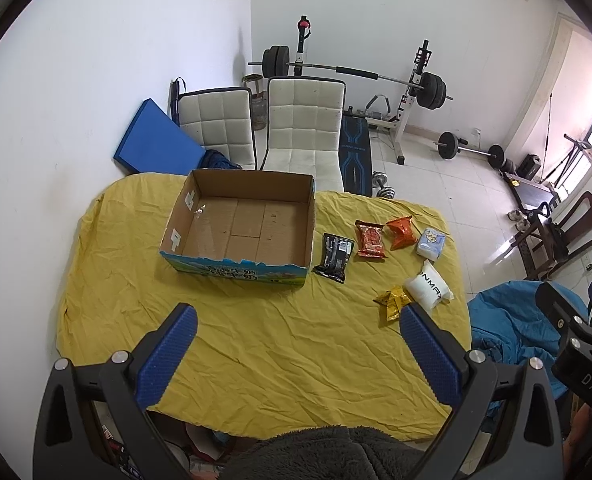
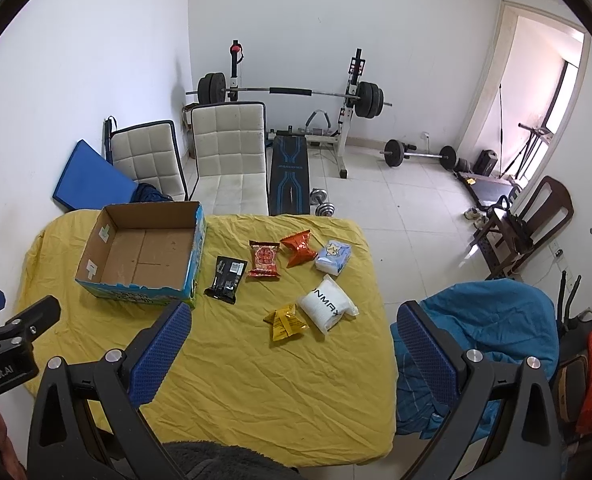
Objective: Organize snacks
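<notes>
An open cardboard box (image 1: 248, 228) (image 2: 144, 252) with nothing inside stands on the yellow-covered table (image 1: 256, 340) (image 2: 256, 360). Right of it lie several snack packs: black (image 1: 333, 257) (image 2: 226, 273), red (image 1: 371, 239) (image 2: 264, 259), orange (image 1: 402, 231) (image 2: 297, 246), pale blue (image 1: 431, 243) (image 2: 333, 257), white (image 1: 429, 290) (image 2: 327, 304) and yellow (image 1: 392, 302) (image 2: 284, 322). My left gripper (image 1: 297, 320) is open, held high over the near table. My right gripper (image 2: 292, 318) is open too, above the yellow pack, holding nothing.
Two white padded chairs (image 1: 303, 128) stand behind the table, with a blue mat (image 1: 152, 140) against the wall. A weight bench with barbell (image 2: 292, 92), dumbbells (image 2: 323, 200) and wooden chairs (image 2: 535, 216) fill the room. Blue cloth (image 2: 483, 328) lies right of the table.
</notes>
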Demonstrator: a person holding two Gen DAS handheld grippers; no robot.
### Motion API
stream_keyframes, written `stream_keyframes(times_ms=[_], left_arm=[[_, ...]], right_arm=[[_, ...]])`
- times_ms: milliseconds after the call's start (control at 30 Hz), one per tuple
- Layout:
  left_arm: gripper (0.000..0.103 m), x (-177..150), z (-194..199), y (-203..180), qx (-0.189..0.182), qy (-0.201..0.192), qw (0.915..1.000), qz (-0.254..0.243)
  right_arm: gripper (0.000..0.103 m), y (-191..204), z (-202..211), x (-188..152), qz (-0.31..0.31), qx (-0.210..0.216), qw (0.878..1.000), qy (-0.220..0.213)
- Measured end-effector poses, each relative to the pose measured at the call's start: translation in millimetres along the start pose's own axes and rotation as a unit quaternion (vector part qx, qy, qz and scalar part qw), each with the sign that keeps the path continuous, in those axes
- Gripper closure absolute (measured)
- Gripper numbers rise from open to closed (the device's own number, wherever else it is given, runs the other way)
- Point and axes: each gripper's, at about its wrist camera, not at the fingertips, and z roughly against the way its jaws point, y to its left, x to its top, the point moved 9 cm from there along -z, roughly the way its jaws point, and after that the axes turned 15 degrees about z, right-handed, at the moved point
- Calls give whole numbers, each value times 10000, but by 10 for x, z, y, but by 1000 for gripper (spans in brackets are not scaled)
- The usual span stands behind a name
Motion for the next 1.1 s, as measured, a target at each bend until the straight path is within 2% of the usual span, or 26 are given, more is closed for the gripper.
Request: stream_keyframes(times_ms=[200, 333, 433, 500, 600, 667, 700, 800, 867, 1000, 1100], left_arm=[[0, 49, -155, -64, 55, -22, 10000, -5], [0, 125, -518, -310, -71, 139, 9998, -95], [0, 154, -852, -546, -122, 245, 9992, -279], [0, 132, -1177, -742, -143, 416, 9980, -455], [0, 19, -1757, -1012, -119, 834, 9946, -606], [0, -124, -2262, -1172, -22, 1212, 9905, -650], [1, -197, -2483, -1242, -19, 1396, 9882, -638], [6, -465, -3053, -1380, 52, 1952, 9795, -489], [7, -658, -3437, -1402, 195, 2325, 9719, -300], [7, -946, -3907, -1324, 495, 2825, 9580, 75], [7, -1039, -4065, -1240, 700, 2944, 9529, 203]], right_arm=[[0, -255, -401, -95, -253, -60, 9993, 277], [0, -621, -912, -184, -361, -99, 9974, 617], [0, -900, -1469, -298, -402, -86, 9942, 991], [0, -1065, -1979, -422, -403, 24, 9897, 1373], [0, -1207, -2747, -628, -484, 299, 9795, 1930], [0, -1234, -3296, -805, -726, 664, 9668, 2358], [0, -1242, -3629, -920, -890, 835, 9567, 2642], [0, -1273, -4291, -1166, -1459, 983, 9311, 3197], [0, -1195, -4662, -1325, -2111, 1207, 9036, 3528], [0, -1006, -5053, -1538, -3008, 1409, 8589, 3899], [0, -862, -5255, -1647, -3416, 1538, 8342, 4048]])
